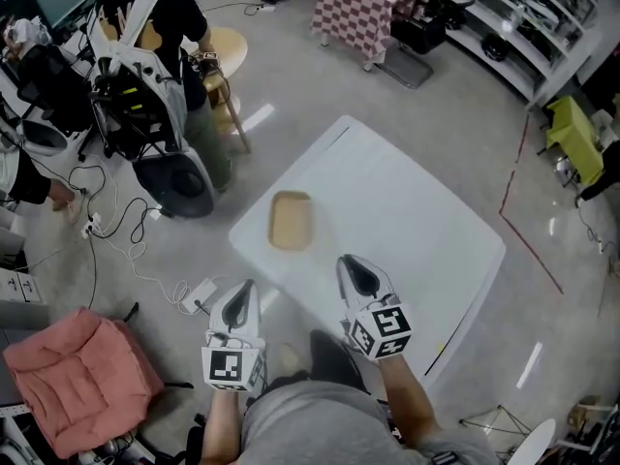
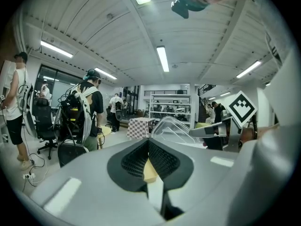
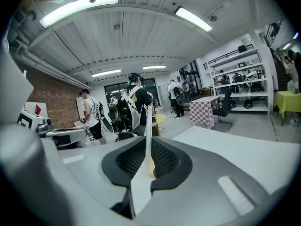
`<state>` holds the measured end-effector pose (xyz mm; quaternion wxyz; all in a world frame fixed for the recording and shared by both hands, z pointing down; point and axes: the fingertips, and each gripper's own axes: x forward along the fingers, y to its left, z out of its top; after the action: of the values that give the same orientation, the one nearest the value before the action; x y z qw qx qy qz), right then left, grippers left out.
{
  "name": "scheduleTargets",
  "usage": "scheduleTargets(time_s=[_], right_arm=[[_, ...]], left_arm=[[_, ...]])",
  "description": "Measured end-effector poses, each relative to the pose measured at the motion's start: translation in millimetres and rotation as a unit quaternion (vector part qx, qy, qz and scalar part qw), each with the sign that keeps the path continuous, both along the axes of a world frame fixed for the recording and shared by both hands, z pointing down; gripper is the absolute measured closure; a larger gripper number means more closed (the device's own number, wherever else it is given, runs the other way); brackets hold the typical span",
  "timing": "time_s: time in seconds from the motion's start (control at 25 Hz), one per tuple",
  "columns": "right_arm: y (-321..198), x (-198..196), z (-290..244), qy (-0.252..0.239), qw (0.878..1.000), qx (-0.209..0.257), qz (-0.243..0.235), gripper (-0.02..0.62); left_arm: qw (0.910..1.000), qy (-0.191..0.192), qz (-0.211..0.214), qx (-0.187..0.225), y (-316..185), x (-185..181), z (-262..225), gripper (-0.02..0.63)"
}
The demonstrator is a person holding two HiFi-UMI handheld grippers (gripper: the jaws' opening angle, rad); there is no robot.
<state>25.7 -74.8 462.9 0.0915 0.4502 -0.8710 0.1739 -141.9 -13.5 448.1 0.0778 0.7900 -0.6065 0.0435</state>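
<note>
On the counter (image 1: 417, 211), toward its left corner: a tray (image 1: 291, 220). Before the tray, at the near edge: left gripper (image 1: 244, 294) just off the counter, right gripper (image 1: 354, 269) over it, well apart. Behind the counter, on the floor: another table (image 1: 363, 8). Near left, on the floor: a cushion (image 1: 77, 376).

Table (image 1: 407, 211): white, smooth, faint sheen
Tray (image 1: 291, 220) on the table: tan, wood-like, matt
Left gripper (image 1: 246, 289) and right gripper (image 1: 351, 263), at the table's near edge: grey matt plastic shells, black ribbed pads (image 2: 134, 160)
Floor (image 1: 320, 95) around the table: grey, polished, glossy
Cushion (image 1: 77, 376) left of the table: pink cloth
</note>
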Motion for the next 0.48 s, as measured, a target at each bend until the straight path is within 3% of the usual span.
scheduleTargets(time_s=[0.48], right_arm=[[56,41,-28,0.046,0.997,0.048,0.027,0.558]], left_arm=[[0.9998,-0.005,0.017,0.012,37,27,-23,0.594]])
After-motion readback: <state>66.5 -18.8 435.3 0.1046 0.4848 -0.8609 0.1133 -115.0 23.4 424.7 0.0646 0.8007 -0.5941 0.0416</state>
